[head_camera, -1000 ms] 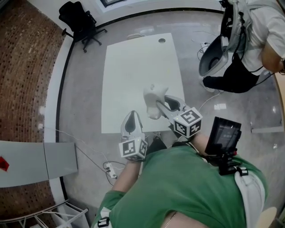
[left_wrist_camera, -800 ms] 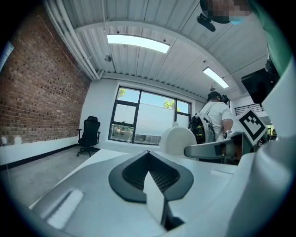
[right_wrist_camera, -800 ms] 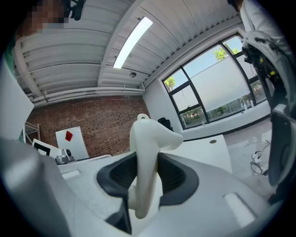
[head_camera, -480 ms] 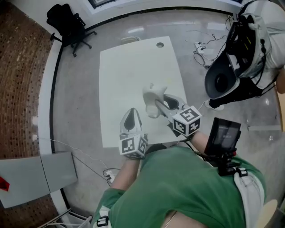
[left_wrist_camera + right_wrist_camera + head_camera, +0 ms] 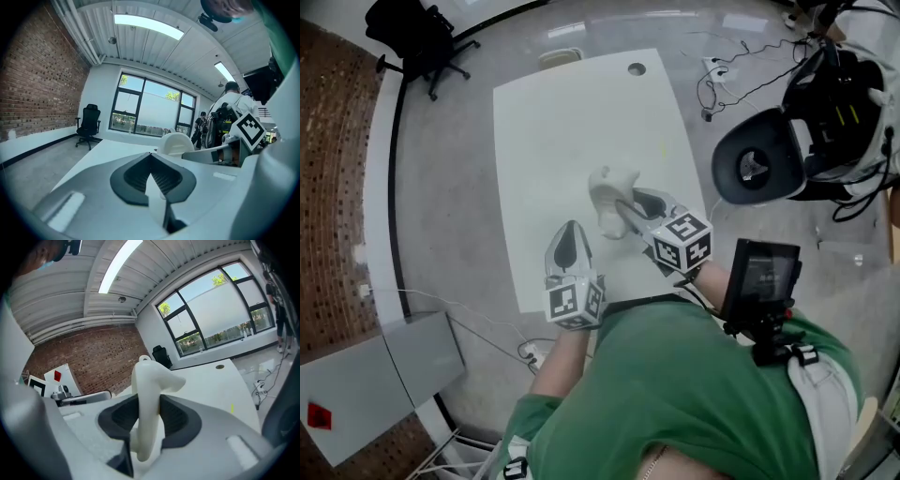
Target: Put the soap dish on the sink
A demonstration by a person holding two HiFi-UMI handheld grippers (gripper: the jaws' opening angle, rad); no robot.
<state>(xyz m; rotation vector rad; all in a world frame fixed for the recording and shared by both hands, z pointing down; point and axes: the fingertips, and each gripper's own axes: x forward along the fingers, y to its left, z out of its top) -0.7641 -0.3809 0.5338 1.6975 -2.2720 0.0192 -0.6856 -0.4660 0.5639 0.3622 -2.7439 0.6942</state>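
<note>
The soap dish (image 5: 607,197) is a white, curved piece, and my right gripper (image 5: 623,208) is shut on it above the near part of the white table (image 5: 581,112). In the right gripper view the soap dish (image 5: 149,394) stands upright between the dark pads (image 5: 180,420), which press on both its sides. My left gripper (image 5: 570,242) hovers just to the left over the table's near edge, shut with nothing in it. From the left gripper view the soap dish (image 5: 177,143) shows ahead to the right. No sink is in view.
The table has a round cable hole (image 5: 637,68) at its far end. A black office chair (image 5: 412,37) stands at the far left. Dark bags and gear (image 5: 806,131) with cables lie on the floor to the right. Grey cabinets (image 5: 384,375) stand at the near left.
Both grippers have moved forward together, from the table's near edge to over its near part. The soap dish has stayed in the right gripper.
</note>
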